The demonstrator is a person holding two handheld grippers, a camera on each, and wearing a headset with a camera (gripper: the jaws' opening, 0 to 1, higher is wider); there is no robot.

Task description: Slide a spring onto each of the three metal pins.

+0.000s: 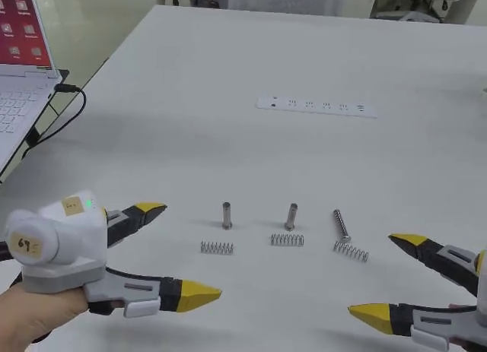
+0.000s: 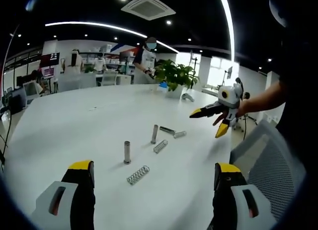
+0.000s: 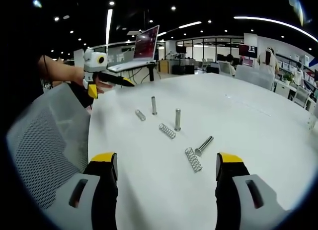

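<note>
Three metal pins stand in a row on the white table (image 1: 228, 139): the left pin (image 1: 227, 215) and middle pin (image 1: 291, 216) are upright, while the right pin (image 1: 342, 225) lies tilted on its side. In front of each lies a loose spring (image 1: 217, 248) (image 1: 287, 240) (image 1: 351, 251). My left gripper (image 1: 190, 251) hovers open at the lower left, short of the left spring (image 2: 138, 175). My right gripper (image 1: 373, 274) hovers open at the lower right, near the lying pin (image 3: 204, 145) and its spring (image 3: 193, 159). Both grippers hold nothing.
An open laptop (image 1: 19, 71) with a black cable (image 1: 65, 112) sits at the far left edge. A white power strip (image 1: 316, 106) lies flat beyond the pins. A mesh chair (image 3: 44, 140) stands at the near side. People stand across the room (image 2: 147, 56).
</note>
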